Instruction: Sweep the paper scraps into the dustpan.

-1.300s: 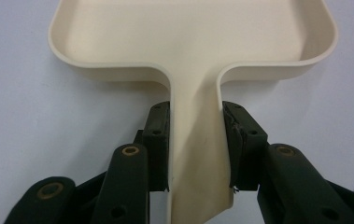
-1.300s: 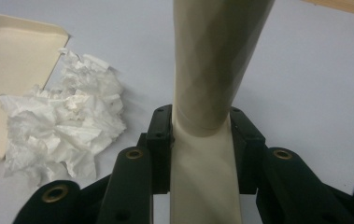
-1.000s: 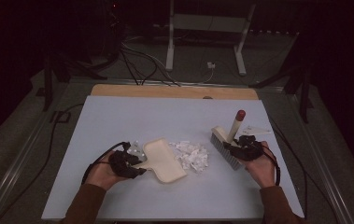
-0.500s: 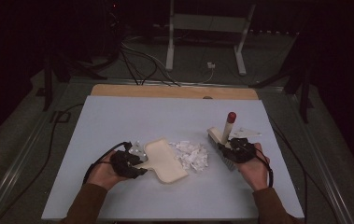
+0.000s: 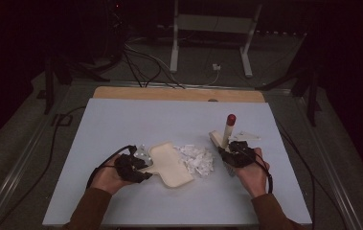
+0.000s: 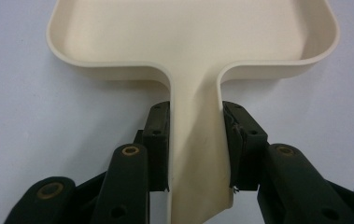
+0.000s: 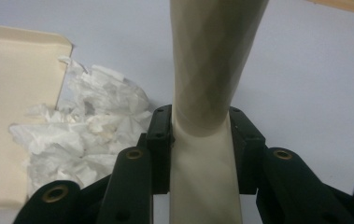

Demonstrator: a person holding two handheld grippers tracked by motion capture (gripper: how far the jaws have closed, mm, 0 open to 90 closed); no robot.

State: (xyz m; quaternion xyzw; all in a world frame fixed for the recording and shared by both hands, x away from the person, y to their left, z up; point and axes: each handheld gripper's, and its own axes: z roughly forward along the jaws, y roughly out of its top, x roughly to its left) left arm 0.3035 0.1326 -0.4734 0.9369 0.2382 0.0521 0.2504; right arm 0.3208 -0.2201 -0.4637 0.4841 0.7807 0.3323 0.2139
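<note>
the left gripper (image 6: 195, 154) pinches the stiff, light dustpan (image 6: 193, 37) by its handle, the right gripper (image 7: 202, 149) clamps the brush (image 7: 212, 70) handle, with soft, flyaway paper scraps (image 5: 197, 159) lying between them on the table (image 5: 136, 120).

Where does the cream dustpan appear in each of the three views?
High view: the dustpan lies left of centre, beside the paper scraps.
Left gripper view: upper centre, its handle running down between the fingers.
Right gripper view: at the left edge.
Shared landmark: the blue table.
</note>
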